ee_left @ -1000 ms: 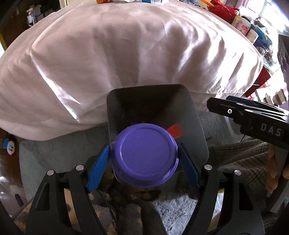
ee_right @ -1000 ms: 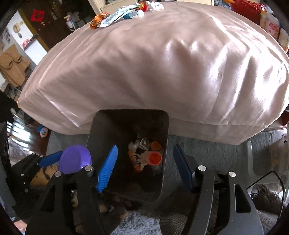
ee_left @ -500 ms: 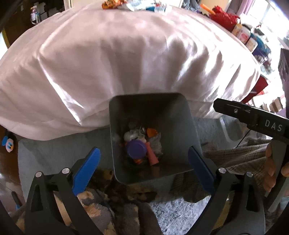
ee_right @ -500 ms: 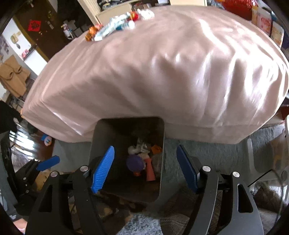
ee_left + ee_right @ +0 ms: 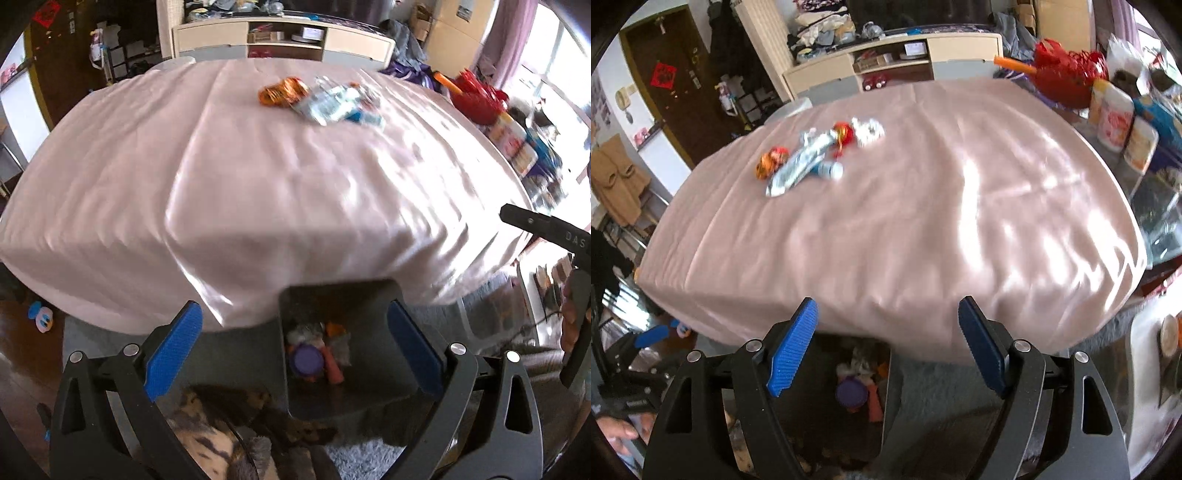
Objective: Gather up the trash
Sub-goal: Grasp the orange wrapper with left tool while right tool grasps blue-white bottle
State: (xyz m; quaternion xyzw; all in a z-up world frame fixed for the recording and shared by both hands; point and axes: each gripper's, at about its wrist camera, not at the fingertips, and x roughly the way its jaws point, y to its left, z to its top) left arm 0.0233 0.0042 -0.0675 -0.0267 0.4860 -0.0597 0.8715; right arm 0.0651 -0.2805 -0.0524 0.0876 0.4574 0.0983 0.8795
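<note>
Both claws are held wide apart and empty: the left gripper and the right gripper, whose jaws have just been opening. Beyond the bin, light, crinkly wrappers lie on the bedsheet; pinching at an edge is judged best.

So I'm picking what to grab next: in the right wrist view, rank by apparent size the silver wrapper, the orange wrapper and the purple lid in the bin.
1. Silver wrapper, clearly largest.
2. Purple lid and orange wrapper look alike; the lid is nearer, so no ranking.
</note>
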